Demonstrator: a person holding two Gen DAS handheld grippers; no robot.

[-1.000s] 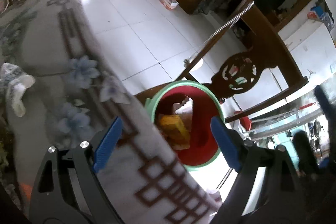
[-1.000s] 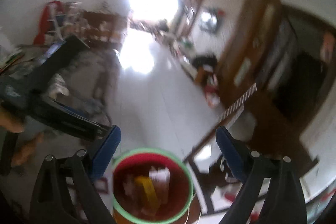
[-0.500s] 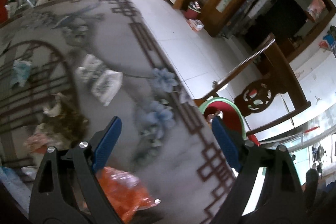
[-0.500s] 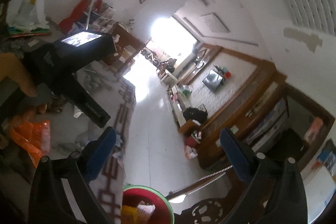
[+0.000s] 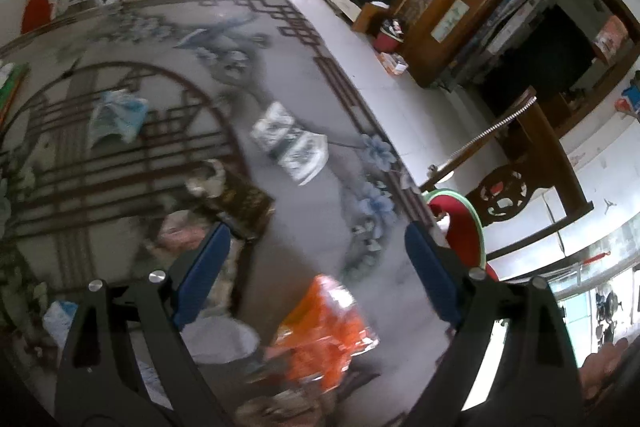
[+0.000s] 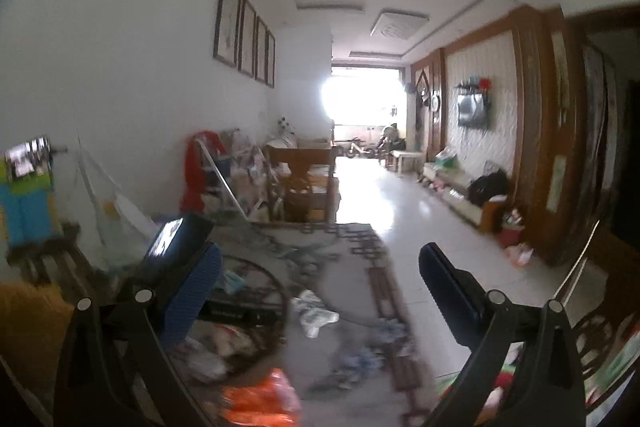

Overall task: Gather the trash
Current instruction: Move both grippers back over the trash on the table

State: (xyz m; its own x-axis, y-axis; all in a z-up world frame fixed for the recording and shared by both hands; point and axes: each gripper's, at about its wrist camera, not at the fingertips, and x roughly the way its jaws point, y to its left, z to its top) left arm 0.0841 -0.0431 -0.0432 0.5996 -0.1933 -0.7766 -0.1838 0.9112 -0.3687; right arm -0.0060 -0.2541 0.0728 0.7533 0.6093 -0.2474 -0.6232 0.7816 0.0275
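Trash lies scattered on a patterned tabletop [image 5: 304, 75] as a person works two hand-held grippers above it. The left gripper [image 5: 316, 267] points steeply down at the clutter, jaws wide apart and empty, pads touching nothing. Just below and slightly right of the midline between those jaws sits an orange wrapper [image 5: 324, 327], crumpled and blurred, its long side seemingly running up the picture along the jaws' pointing line, roughly across their closing direction; on this showing it is the nearest piece to grasp. A white wrapper [image 5: 292, 147] lies farther ahead, a pale blue one [image 5: 116, 115] well off to the left, and a dark packet [image 5: 236, 199] by the left jaw.

The right gripper [image 6: 320, 291] looks almost level down the room, its jaws having just been opening and now spread wide with nothing between them. From that view the orange wrapper [image 6: 260, 399] shows low in the picture, below the jaws, and the white wrapper [image 6: 316, 311] ahead on the tabletop.

The red bin [image 5: 460, 223] with a green rim stands past the tabletop's right edge, beside a wooden chair [image 5: 516, 183]. The left gripper appears the better placed for the orange wrapper: a short drop would likely put it between the jaws.
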